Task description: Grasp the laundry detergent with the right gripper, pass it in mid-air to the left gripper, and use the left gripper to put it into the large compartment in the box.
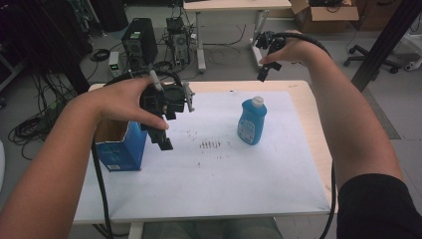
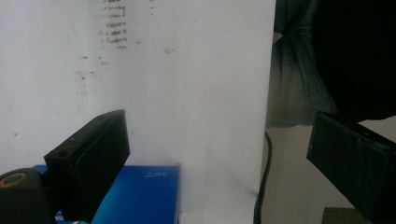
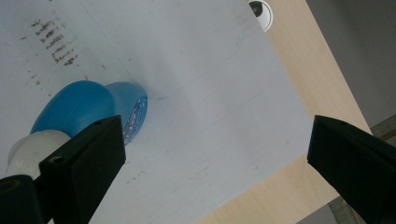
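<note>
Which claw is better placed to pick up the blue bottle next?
Probably the right claw: it hangs open above and behind the blue bottle, which shows just past its jaws. The left claw is open near the blue box.

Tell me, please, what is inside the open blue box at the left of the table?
The blue box is open on top, showing brown inner walls. The left hand and left gripper above it cover part of the opening, so its contents cannot be seen.
</note>
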The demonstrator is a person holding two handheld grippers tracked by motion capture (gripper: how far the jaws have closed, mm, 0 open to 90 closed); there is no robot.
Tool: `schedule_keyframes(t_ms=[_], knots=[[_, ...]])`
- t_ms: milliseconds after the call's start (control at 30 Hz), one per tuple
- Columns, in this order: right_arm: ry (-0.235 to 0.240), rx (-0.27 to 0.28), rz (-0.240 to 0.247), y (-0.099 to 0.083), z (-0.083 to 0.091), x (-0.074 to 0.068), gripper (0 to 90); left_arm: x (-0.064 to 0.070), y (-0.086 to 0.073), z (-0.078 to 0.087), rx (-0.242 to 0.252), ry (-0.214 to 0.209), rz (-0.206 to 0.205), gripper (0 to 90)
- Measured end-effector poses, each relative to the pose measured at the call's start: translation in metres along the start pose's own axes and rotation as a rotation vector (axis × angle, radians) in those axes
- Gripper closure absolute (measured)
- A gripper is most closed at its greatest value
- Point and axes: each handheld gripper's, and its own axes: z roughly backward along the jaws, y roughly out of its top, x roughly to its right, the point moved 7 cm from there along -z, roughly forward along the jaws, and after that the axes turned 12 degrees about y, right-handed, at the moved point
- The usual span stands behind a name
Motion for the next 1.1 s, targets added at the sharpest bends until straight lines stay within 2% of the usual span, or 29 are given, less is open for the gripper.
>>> schedule_keyframes(t_ms=[467,900,1100], knots=[[0.005,0.008,-0.020,-0.013,-0.004,0.004,4.3,0.002,0.005,-0.004,-0.013,0.002,-0.013,6.3],[0.002,0.000,-0.014,-0.012,-0.005,0.002,4.4,-0.003,0.000,-0.006,-0.017,0.012,-0.003,6.3],[0.006,0.007,-0.018,-0.016,-0.006,0.001,4.4,-0.005,-0.006,-0.017,-0.064,0.025,0.002,6.3]])
